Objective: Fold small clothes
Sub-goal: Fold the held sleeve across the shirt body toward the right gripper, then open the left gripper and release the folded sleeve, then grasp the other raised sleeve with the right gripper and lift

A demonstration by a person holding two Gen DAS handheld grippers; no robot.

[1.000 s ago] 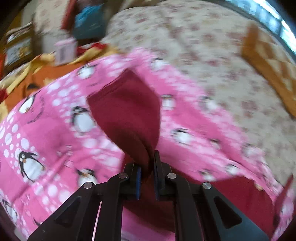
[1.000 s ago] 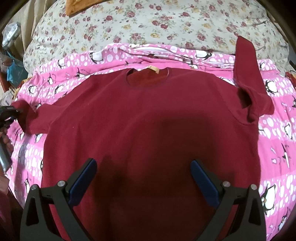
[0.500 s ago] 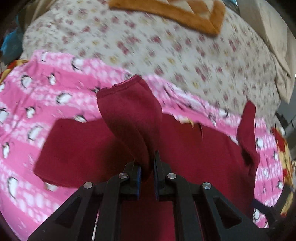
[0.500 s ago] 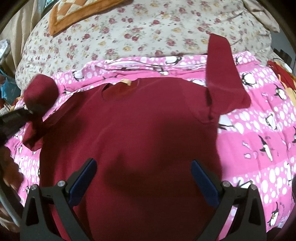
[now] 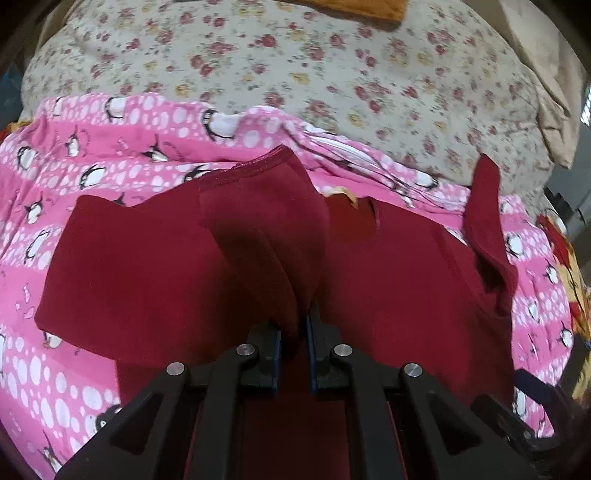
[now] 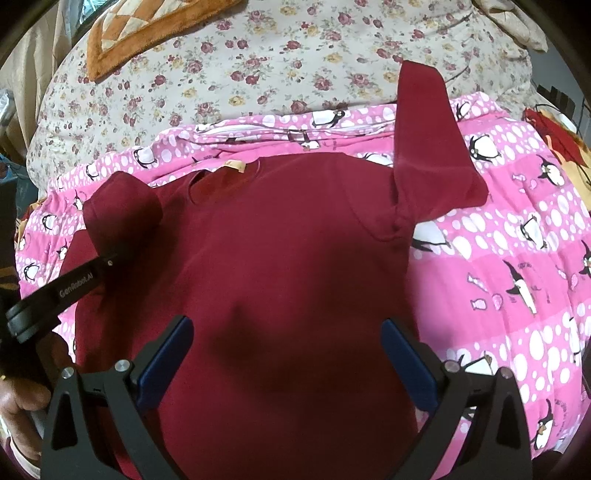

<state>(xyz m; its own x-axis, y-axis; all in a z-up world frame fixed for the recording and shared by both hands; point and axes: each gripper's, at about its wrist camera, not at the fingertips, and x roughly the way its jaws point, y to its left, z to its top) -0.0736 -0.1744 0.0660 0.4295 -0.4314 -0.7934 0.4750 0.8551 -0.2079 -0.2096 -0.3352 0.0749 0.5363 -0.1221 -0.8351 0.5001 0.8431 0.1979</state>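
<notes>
**A:** Right wrist view first: where does the maroon T-shirt [image 6: 280, 280] lie, and who has hold of it?

**B:** It lies flat, neck away from us, on the pink penguin blanket [image 6: 517, 266], which is spread over the floral bedsheet [image 6: 258, 55]. The left gripper [image 5: 293, 332] has its jaws clamped on the left sleeve [image 5: 266, 221], lifted and carried in over the chest. The right gripper [image 6: 288, 358] hovers above the shirt's lower half with jaws wide apart, nothing between them.

**A:** So the step is folding that sleeve in. How would you do it well?

**B:** I'd judge the sleeve should be laid across the chest so the fold line runs straight down from the shoulder, then let go only once the cloth rests flat. The free gripper could press the body near the hem so the shirt doesn't drag sideways on the soft blanket.

**A:** And the other side?

**B:** The right sleeve [image 6: 424, 140] points up and away, its tip over the sheet, with a twist at the armpit. It likely needs smoothing before it is folded in to match.

**A:** Any baskets or boxes to put it in?

**B:** None that I can see. An orange patchwork cushion [image 6: 147, 33] sits at the far edge; nothing holds anything.
</notes>
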